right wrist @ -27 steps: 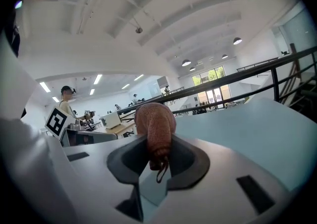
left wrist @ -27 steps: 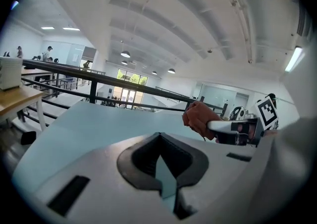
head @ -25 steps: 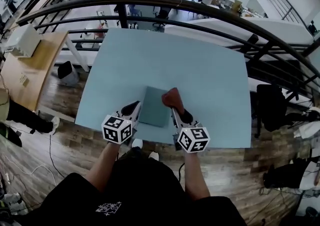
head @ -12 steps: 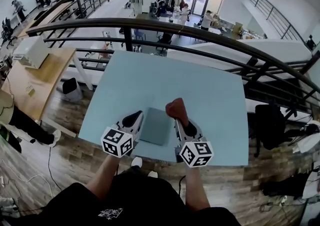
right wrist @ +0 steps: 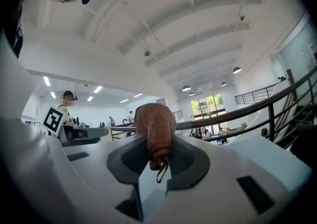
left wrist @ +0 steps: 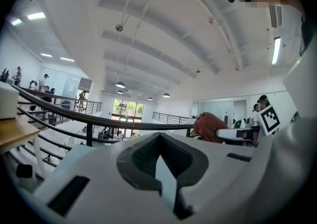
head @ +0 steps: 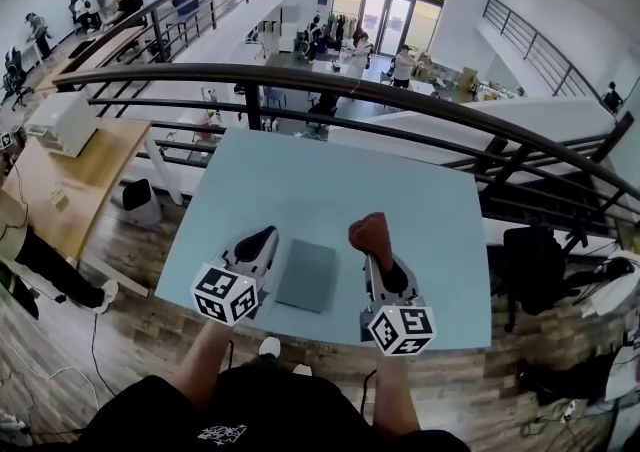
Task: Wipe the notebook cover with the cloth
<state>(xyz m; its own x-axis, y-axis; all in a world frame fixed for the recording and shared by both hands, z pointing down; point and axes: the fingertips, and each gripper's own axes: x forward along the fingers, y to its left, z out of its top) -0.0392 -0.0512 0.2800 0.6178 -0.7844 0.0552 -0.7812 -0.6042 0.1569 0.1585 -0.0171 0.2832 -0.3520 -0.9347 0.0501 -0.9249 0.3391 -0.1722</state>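
right gripper [head: 380,262] clamps a bunched rust-brown cloth [head: 370,230], held just right of the notebook [head: 306,275]; left gripper [head: 260,238] sits closed and empty at its left. the notebook lies flat near the table's [head: 400,185] front edge (plain grey-green cover, fully visible). a dark railing [head: 300,78] curves beyond

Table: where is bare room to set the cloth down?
Bare: the table's far half up to the railing, and the strip right of the right claw. Crowded: the near edge, around left claw and notebook.
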